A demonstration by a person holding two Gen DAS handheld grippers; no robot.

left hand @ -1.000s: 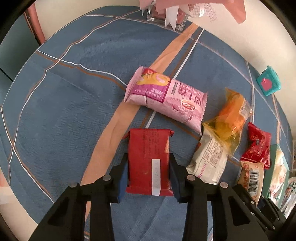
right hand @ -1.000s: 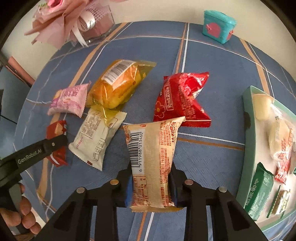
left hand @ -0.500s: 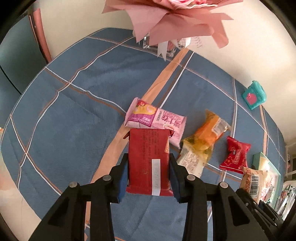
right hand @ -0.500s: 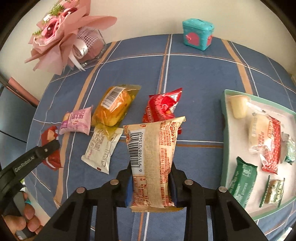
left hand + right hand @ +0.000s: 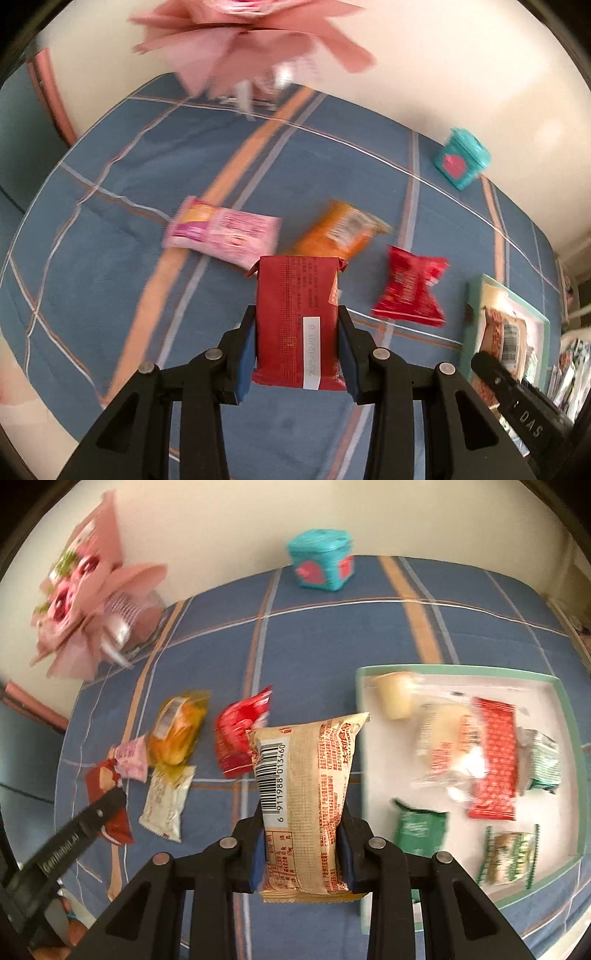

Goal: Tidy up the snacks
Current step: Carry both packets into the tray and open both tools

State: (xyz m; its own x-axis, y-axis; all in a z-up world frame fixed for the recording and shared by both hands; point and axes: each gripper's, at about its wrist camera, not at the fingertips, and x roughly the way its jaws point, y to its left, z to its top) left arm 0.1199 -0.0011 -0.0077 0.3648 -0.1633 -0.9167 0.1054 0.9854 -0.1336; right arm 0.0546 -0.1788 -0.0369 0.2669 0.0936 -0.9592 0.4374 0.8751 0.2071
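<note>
Left wrist view: my left claw (image 5: 297,341) is clamped on the dark red snack packet (image 5: 297,317), its blue pads pressing both long sides, date strip facing me. Over the last second the blue plaid tablecloth (image 5: 110,229) has dropped away and more of it shows, so I read this packet as lifted clear and on its way across; the green-rimmed tray (image 5: 476,295) has come into sight at the right edge. Beyond the packet lie the pink wafer pack (image 5: 221,232), the orange cake wrapper (image 5: 332,236) and the crinkled red bag (image 5: 410,291), all loose on the cloth, with the teal box (image 5: 461,158) further back. Right wrist view: my right claw (image 5: 303,853) grips the tan barcode packet (image 5: 306,794) upright between its pads, held off the table. The tray (image 5: 360,738), a second ago only a strip at the right, now fills that side, its near wall just beside the packet, and it already holds several wrapped snacks. That suggests the drop is close. My left claw (image 5: 99,812) with its red packet shows at lower left, near the white snack pack (image 5: 166,805), which waits on the cloth alongside the others.
</note>
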